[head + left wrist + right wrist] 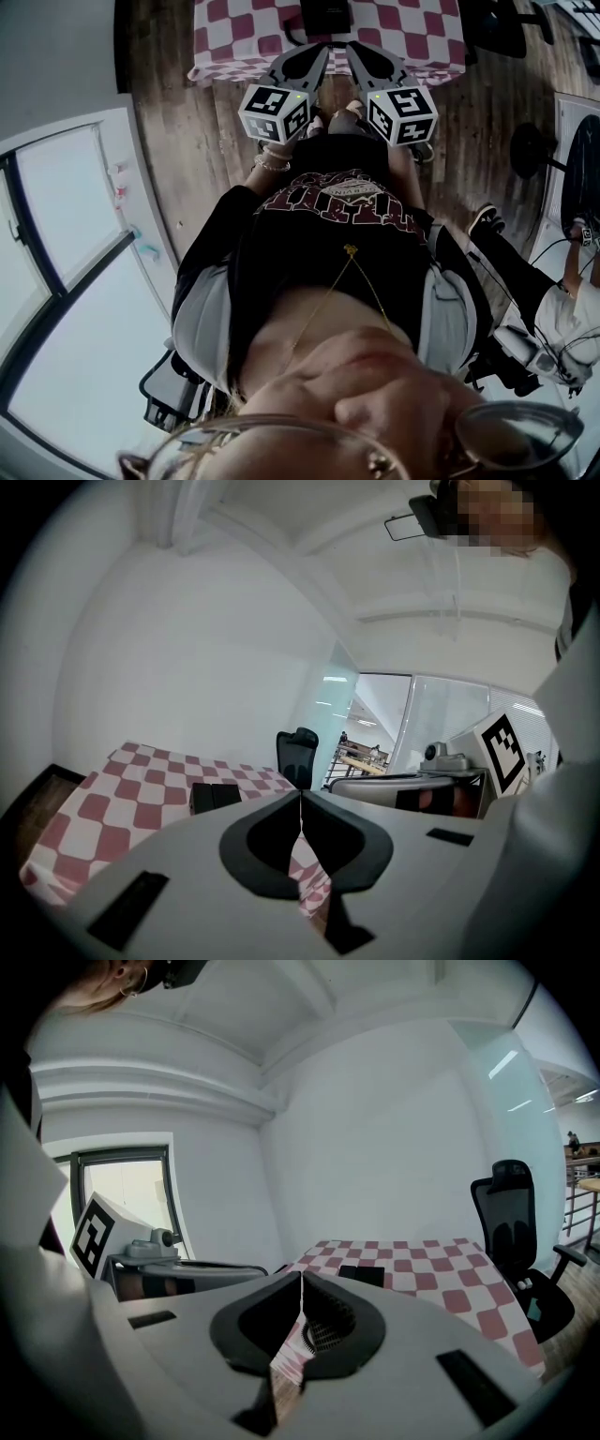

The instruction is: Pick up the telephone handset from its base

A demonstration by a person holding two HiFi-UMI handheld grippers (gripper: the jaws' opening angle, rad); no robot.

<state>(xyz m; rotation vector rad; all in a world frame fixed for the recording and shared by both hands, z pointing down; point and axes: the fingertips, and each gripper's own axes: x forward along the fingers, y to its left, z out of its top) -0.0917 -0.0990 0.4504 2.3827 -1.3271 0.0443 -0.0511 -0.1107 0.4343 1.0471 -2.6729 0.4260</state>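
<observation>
The black telephone (324, 13) sits on the table with a red-and-white checked cloth (246, 36), at the top of the head view. It also shows as a small dark box in the left gripper view (216, 797) and the right gripper view (362, 1275); handset and base cannot be told apart. My left gripper (314, 58) and right gripper (367, 56) are held side by side in front of the person's chest, short of the table's near edge. Both are shut with nothing between the jaws, the tips meeting in the left gripper's (300, 795) and the right gripper's (301, 1275) own views.
A black office chair (297, 754) stands beyond the table's far side (511, 1232). The floor is wooden planks (202, 141). Another person's leg and shoe (487, 223) are at the right, next to a round black stand base (532, 148). Windows (66, 197) line the left.
</observation>
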